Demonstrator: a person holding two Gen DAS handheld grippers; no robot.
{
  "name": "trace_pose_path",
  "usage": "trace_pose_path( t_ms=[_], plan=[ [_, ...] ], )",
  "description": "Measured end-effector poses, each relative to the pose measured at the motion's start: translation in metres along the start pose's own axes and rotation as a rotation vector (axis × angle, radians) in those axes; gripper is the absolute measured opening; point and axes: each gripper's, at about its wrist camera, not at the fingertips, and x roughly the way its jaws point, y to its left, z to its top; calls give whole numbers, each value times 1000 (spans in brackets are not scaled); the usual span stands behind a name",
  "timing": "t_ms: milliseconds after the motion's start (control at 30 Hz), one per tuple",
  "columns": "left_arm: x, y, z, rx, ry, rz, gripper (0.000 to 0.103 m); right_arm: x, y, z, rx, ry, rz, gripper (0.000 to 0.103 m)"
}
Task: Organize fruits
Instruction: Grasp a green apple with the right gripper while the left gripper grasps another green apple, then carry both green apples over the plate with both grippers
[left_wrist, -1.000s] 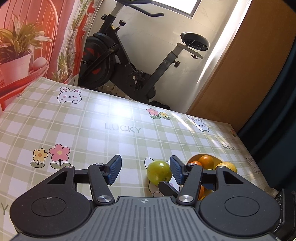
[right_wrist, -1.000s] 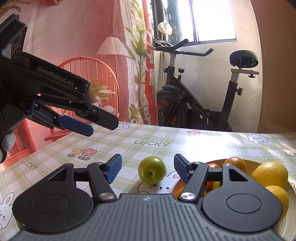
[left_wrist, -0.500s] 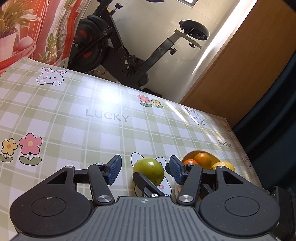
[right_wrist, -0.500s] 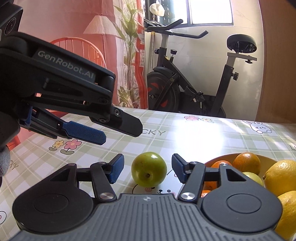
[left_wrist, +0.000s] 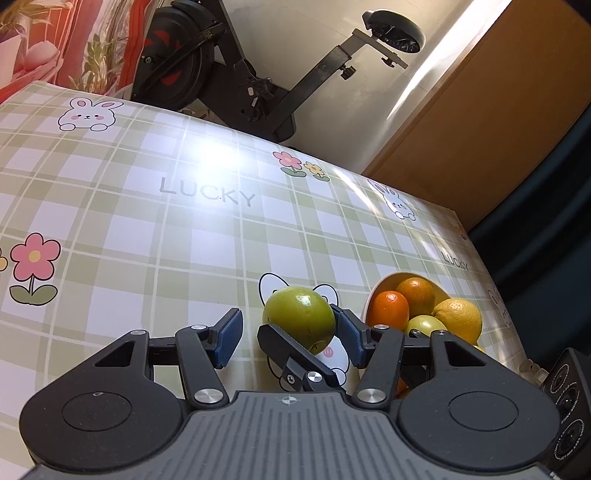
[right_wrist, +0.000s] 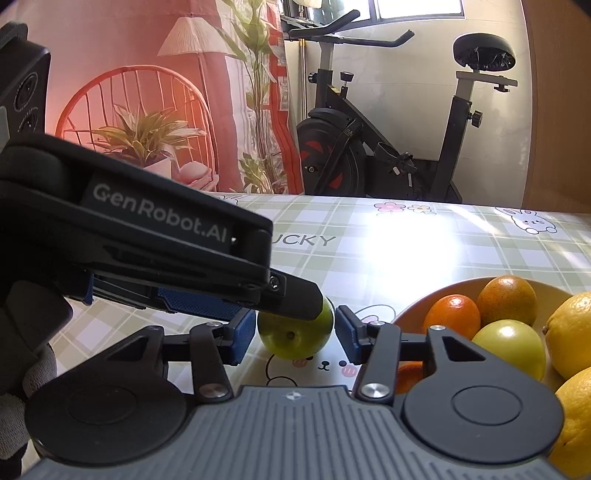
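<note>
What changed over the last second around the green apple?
Both grippers closed in on the green apple. The right gripper advanced until its open fingers straddle it, not yet clamped. The left gripper swung toward it from the left, open, its tip now just above the fruit. The apple stayed on the tablecloth; the bowl and its fruit are unchanged.

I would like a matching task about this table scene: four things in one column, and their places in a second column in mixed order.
Things:
1. green apple
2. lemon
3. exercise bike
4. left gripper

Places:
A. behind the table, on the floor
B. in the bowl with the oranges
C. on the tablecloth, between the right gripper's open fingers
D. reaching in over the apple

Pairs: 1-C, 2-B, 3-A, 4-D
</note>
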Motion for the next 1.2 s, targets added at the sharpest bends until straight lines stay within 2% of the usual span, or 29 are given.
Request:
trace_pose_path(
  t_ms=[67,100,300,533,833,967,1200],
  plan=[
    [2,1,0,-9,-3,-4,56,2,-2,1,-2,4,5,51],
    [2,1,0,-10,-6,-21,49,2,0,1,-9,7,6,51],
    [3,-3,-2,1,-22,-12,48,4,-2,2,-14,11,13,51],
    [-7,-18,-10,73,-42,58,46,-1,-5,-1,-6,-6,43,48],
    [-30,-20,-23,23,-108,80,46,-16,-2,-7,-31,-63,114,48],
    [-37,-31,-30,44,-122,104,46,-24,0,-11,-49,-80,137,48],
    [-48,-69,-47,139,-100,126,46,-52,-7,-24,-27,-121,156,48]
  ],
)
